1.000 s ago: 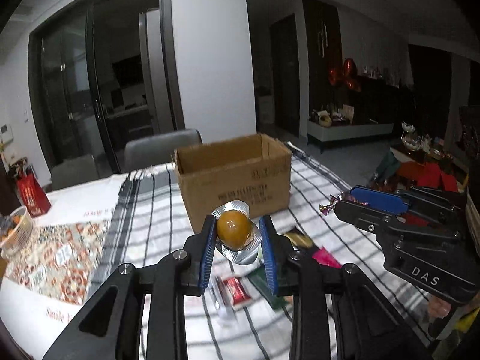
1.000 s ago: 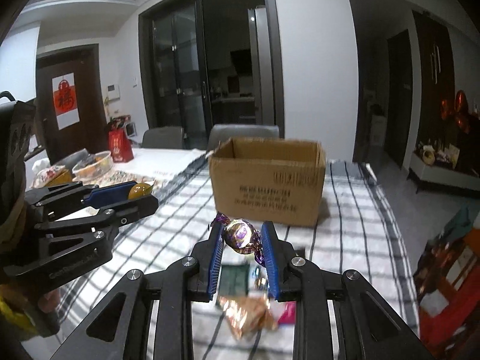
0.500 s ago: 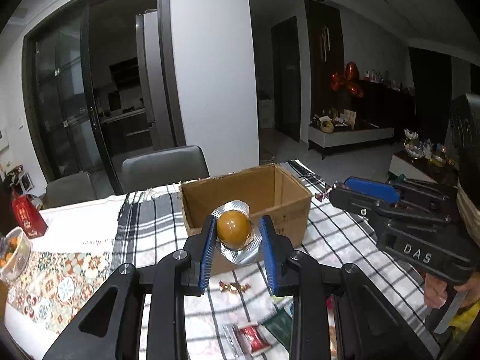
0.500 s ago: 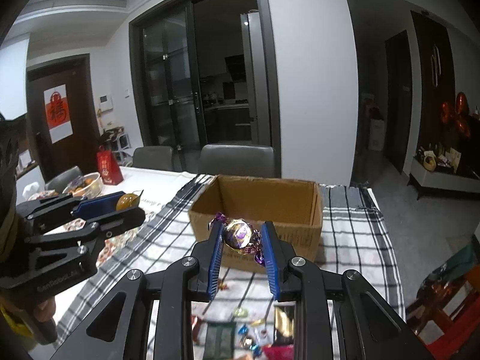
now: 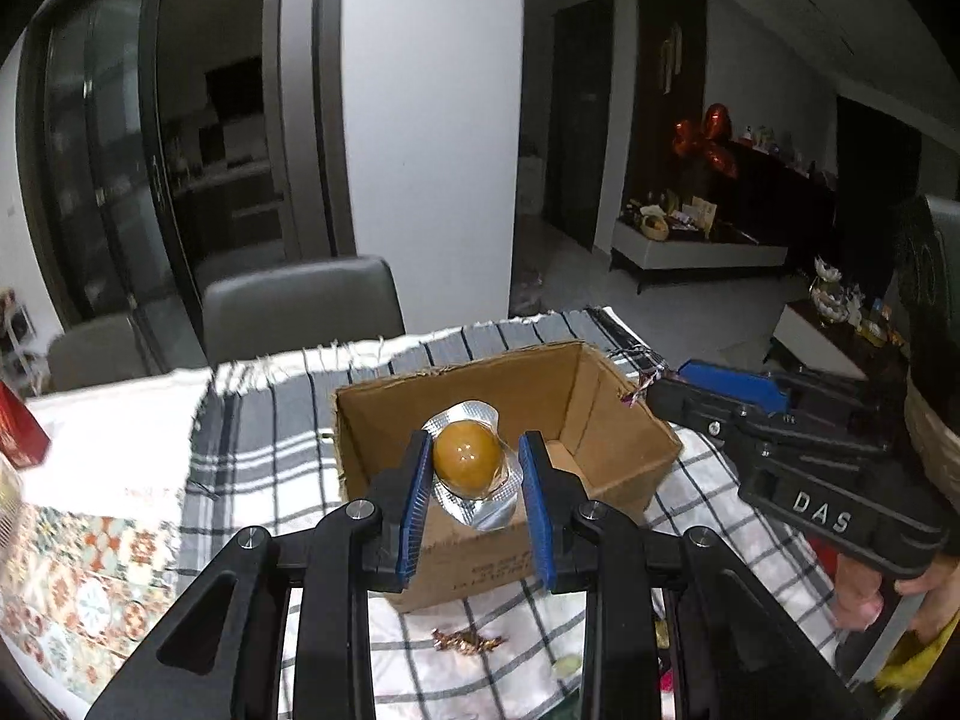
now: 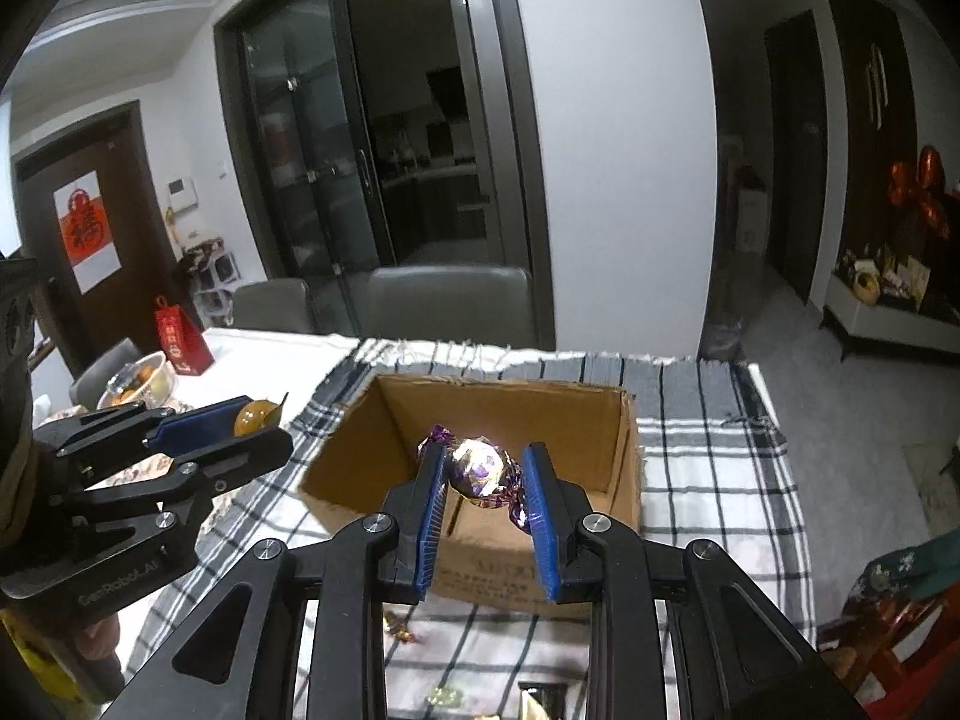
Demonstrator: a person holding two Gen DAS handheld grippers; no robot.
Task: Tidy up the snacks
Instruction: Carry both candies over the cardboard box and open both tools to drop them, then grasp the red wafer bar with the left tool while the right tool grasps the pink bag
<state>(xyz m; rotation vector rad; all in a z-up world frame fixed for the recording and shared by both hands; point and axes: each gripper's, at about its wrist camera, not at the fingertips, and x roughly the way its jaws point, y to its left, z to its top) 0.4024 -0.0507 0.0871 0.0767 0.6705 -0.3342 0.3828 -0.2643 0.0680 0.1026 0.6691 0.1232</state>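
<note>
Grey-and-white checked cloth [image 6: 708,480] covered the table, with two grey chairs [image 6: 447,303] behind it. One open brown cardboard box [image 5: 606,420] stood on the cloth, all four rims free. The left gripper [image 5: 474,483] clenched one amber ball-shaped snack in a silver foil tray [image 5: 468,459] above the box's near wall. The right gripper [image 6: 486,489] gripped one foil-wrapped purple candy [image 6: 477,468] over the near rim. Loose wrapped sweets, including a gold one [image 5: 468,639], lay on the cloth before the box.
</note>
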